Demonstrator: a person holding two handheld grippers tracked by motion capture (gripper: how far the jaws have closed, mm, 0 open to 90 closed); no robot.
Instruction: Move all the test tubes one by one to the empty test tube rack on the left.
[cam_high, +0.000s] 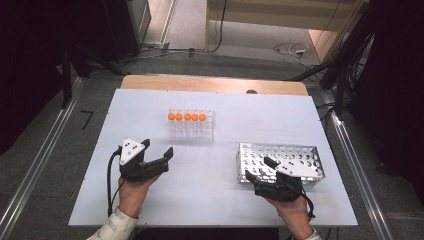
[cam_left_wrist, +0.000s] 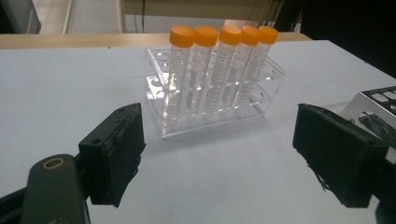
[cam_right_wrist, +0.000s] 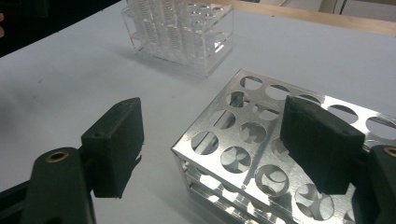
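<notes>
A clear plastic rack (cam_high: 192, 131) stands at mid-table and holds several orange-capped tubes (cam_high: 187, 117) in a row. A perforated metal rack (cam_high: 300, 153) with nothing in its holes sits at the right front. My left gripper (cam_high: 158, 147) is open, low over the table in front and to the left of the clear rack. In the left gripper view the clear rack (cam_left_wrist: 212, 100) and tubes (cam_left_wrist: 219, 65) lie ahead between the spread jaws of the left gripper (cam_left_wrist: 222, 135). My right gripper (cam_high: 258, 168) is open at the metal rack's near left corner. In its own view the right gripper (cam_right_wrist: 210, 123) straddles that corner of the metal rack (cam_right_wrist: 243, 158).
The white table top (cam_high: 150, 107) rests on a wooden table whose far edge (cam_high: 215, 84) shows behind it. The clear rack (cam_right_wrist: 180, 32) stands beyond the metal one in the right gripper view. Cables and dark stands lie on the floor around the table.
</notes>
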